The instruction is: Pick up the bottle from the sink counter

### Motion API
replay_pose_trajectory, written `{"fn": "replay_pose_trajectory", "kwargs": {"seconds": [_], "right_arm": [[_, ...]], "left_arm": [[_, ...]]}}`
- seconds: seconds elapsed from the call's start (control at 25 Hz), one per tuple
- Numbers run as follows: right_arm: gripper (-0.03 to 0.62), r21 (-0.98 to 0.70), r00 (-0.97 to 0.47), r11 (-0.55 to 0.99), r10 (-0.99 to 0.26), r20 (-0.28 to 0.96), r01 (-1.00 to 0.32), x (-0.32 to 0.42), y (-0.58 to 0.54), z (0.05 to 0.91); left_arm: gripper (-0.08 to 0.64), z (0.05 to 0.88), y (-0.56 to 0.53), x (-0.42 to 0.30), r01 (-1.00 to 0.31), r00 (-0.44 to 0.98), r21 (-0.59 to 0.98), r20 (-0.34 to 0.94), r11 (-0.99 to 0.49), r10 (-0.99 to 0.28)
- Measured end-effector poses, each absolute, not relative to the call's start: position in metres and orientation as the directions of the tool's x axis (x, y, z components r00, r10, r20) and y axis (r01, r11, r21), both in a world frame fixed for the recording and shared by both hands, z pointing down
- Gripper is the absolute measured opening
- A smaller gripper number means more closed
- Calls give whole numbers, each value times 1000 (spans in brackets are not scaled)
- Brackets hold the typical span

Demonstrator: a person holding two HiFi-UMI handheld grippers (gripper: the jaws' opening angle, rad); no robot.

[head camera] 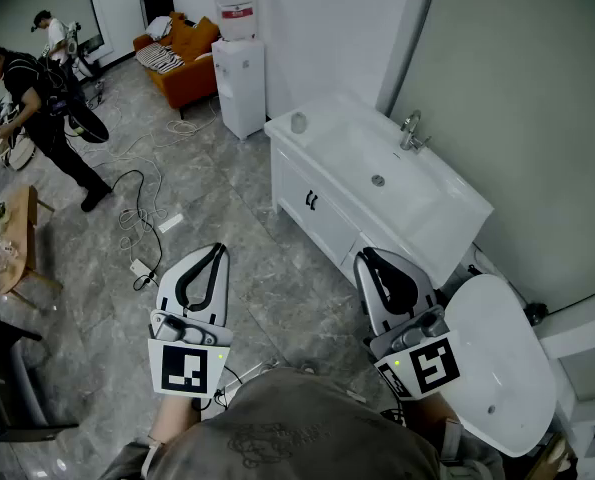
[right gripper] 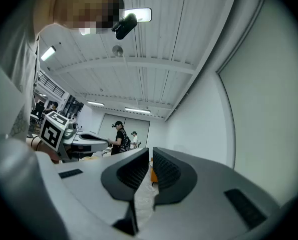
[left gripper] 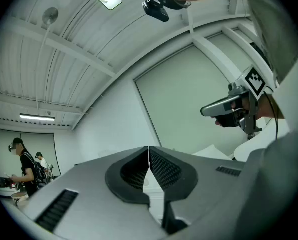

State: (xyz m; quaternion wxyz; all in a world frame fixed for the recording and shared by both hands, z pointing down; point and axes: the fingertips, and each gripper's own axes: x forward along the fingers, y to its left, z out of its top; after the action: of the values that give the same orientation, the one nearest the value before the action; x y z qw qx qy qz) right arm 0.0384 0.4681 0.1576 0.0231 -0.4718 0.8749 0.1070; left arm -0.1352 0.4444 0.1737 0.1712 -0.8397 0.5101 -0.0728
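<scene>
Gleaming white sink counter (head camera: pixel 455 206), grey tiled floor (head camera: pixel 227 238)

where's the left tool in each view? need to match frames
Head view: left tool, lower left, shut.
Left gripper view: left tool fills bottom centre, shut, nothing in it.
Right gripper view: left tool, left of centre at mid-height, tips pointing right.
Shared landmark: person in black, in all three.
</scene>
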Motion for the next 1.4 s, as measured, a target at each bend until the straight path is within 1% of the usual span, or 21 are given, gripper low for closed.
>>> {"fn": "replay_pose_trajectory", "kwargs": {"seconds": [0.32, 0.48, 0.76, 1.04, 1.4], "right_arm": [[43, 151, -543, 523, -826, -153, -839, 59, 454, 160], [43, 117, -531, 518, -832, -164, -847, 75, 445, 160], [43, 107, -537, 526, -828, -160, -844, 102, 438, 170], [43, 89, -556, 549, -819, -142, -831, 127, 437, 186], [43, 54, -589, 586, -802, -106, -808, 142, 421, 213]], "left_arm": [[18, 176, 431, -117, -818, 474, -387, -36, -425, -880], [18, 176, 424, -103, -819, 482, -375, -40, -434, -876], [18, 184, 418, -72, -816, 489, -368, -25, -446, -872], [18, 193, 420, -45, -799, 492, -406, -19, -443, -870], [18, 205, 406, -25, -802, 485, -406, -13, -438, -875]]}}
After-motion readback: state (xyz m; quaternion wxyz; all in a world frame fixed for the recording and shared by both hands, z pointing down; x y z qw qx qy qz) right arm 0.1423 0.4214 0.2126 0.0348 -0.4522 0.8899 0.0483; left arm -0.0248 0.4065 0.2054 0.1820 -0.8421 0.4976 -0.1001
